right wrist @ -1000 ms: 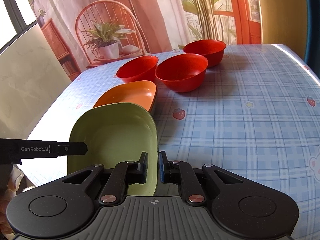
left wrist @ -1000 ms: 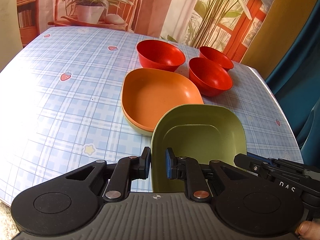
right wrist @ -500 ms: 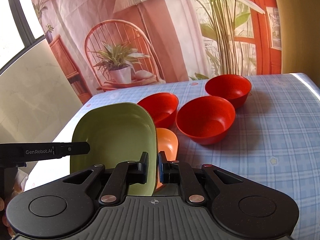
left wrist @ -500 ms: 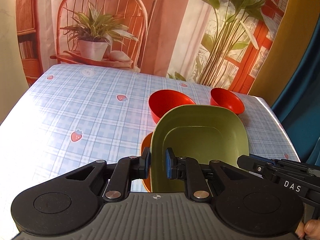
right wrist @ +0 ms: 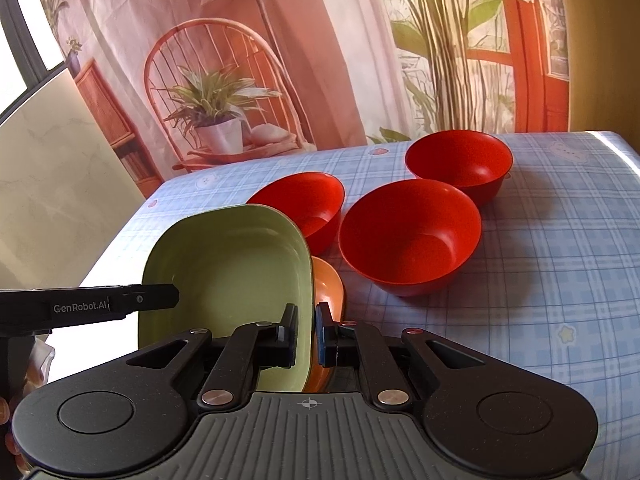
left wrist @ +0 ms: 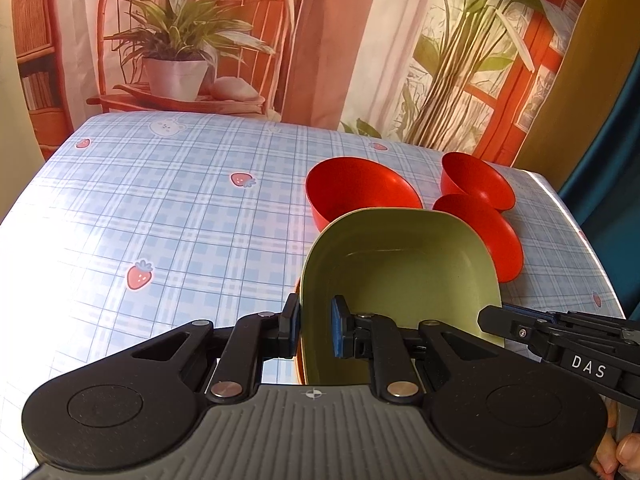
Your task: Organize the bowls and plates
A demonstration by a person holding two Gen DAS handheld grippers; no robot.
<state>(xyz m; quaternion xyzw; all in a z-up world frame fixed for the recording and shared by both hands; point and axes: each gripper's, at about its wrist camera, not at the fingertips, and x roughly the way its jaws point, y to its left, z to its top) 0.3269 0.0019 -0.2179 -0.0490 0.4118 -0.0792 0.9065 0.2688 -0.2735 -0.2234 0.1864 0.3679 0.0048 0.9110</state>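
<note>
Count on the table [left wrist: 160, 216]: three red bowls and two plates in view, one green, one orange.

Red bowls: near-left bowl [right wrist: 308, 204], middle bowl [right wrist: 412, 240], far bowl [right wrist: 460, 164]. All upright on the checked cloth, close together but each separate.

Green plate [right wrist: 228, 272]: off the cloth, tilted, its hollow facing the cameras. It hangs over the orange plate [right wrist: 330, 288], of which only an edge shows behind and beneath it.

Left gripper [left wrist: 316, 330]: jaws drawn narrow, pads clamped on the green plate's left rim, one pad outside, one inside.

Right gripper [right wrist: 306, 334]: jaws nearly together, clamped on the same plate's right rim. Whether its outer pad also touches the orange plate cannot be told.
</note>
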